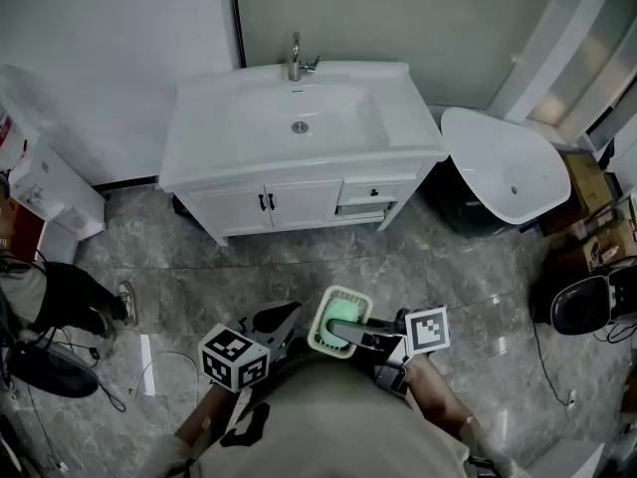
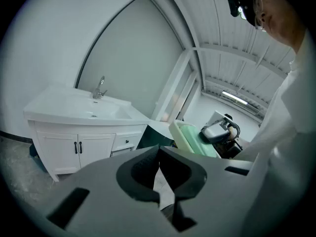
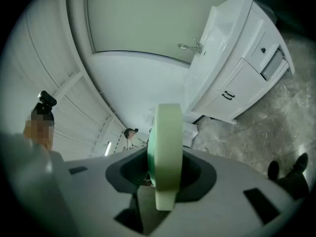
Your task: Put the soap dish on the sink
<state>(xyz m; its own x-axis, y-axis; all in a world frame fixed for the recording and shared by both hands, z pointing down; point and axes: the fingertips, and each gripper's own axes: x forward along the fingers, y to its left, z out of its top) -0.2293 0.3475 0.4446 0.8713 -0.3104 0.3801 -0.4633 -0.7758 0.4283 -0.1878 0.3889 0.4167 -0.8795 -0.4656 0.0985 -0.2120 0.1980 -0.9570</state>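
right gripper (image 1: 366,341): near level, clamped on cream-rimmed green plastic soap dish (image 1: 336,319) | left gripper (image 1: 281,319): tipped downward, jaws together, empty

The left hand-held gripper (image 2: 159,153) and the right hand-held gripper (image 3: 165,154) look alike: smooth grey bodies with dark rectangular slots and black padded jaw linings. Each carries a white cube with black square markers, the left cube (image 1: 234,357) and the right cube (image 1: 426,329). The person wears a pale beige top (image 1: 338,421), light sleeves (image 2: 291,132) and a black head camera (image 2: 236,3).
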